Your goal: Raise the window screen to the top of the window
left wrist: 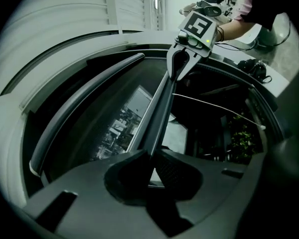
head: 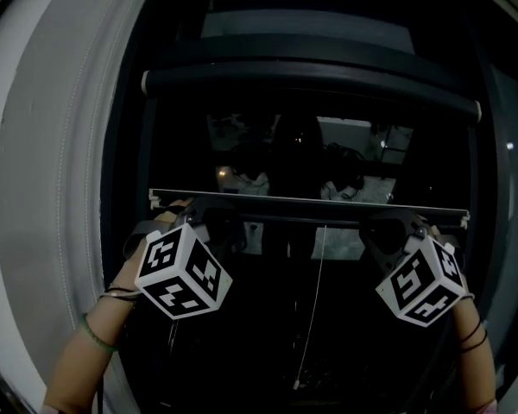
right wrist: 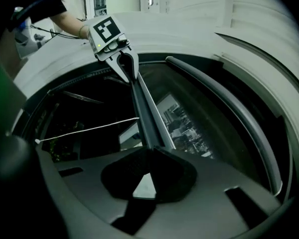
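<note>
Two grippers are working one item: the window screen's bottom bar [head: 311, 207]. My left gripper [left wrist: 150, 164] is pinching the bar near its left end, with the jaws drawn in tight against it and no gap showing on either side. My right gripper [right wrist: 145, 158] is doing the same near the right end, its jaws closed onto the bar's edge. In each gripper view the bar is running straight away from my own jaws to the opposite gripper, so both holds are lying on one line.

From the head view, the bar is sitting level across the dark window opening at roughly mid-height, well below the dark roller tube [head: 311, 89] that is spanning the top. Pale patches are showing in the pane between tube and bar (reflection or outdoors, I cannot tell). In the gripper views, buildings [left wrist: 114, 128] are showing through the glass just beside the bar.

A thin white pull cord [head: 313, 300] is hanging from about the middle of the bar, trailing down into the dark lower part of the opening.

The white window frame [head: 52, 188] is curving round the left side of the opening. My left forearm [head: 86, 343] is coming up beside it, wearing bands at the wrist.
</note>
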### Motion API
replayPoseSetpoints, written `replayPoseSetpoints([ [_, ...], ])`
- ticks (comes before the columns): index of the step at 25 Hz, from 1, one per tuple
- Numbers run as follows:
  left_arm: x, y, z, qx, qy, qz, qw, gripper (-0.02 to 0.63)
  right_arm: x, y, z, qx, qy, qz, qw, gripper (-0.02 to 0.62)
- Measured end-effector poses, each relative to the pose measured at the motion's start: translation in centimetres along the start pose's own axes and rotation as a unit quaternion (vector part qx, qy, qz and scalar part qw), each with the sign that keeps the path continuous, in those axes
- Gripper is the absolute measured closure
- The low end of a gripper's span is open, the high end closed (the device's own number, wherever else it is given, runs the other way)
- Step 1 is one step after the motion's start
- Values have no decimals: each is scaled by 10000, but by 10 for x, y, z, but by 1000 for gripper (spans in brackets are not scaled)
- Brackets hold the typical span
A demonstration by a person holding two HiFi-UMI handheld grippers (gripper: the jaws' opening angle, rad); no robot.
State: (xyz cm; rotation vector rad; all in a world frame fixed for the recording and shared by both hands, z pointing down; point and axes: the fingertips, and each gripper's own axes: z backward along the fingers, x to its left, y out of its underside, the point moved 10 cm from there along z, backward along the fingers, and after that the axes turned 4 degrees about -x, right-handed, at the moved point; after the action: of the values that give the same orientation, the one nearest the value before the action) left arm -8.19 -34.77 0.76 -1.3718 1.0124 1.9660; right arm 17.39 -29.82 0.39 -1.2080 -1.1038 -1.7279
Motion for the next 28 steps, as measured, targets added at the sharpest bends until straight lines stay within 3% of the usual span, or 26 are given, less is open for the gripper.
replayPoseSetpoints([
  [10,91,-32,-23,271,-542,-477,9970,558,-91,-30,-23,194,528,82,9984,555],
  [18,149,-50,-34,182,-857,-139,9961,557,-148,-46,-38,171,830,-176,9962,546],
  [25,168,-57,-38,158,-731,18,9972,557,-165,-47,-40,20,832,-343,9959,538],
  [28,164,-56,-37,104,-935,14,9956,555,-162,-44,-39,-227,995,-467,9937,535],
])
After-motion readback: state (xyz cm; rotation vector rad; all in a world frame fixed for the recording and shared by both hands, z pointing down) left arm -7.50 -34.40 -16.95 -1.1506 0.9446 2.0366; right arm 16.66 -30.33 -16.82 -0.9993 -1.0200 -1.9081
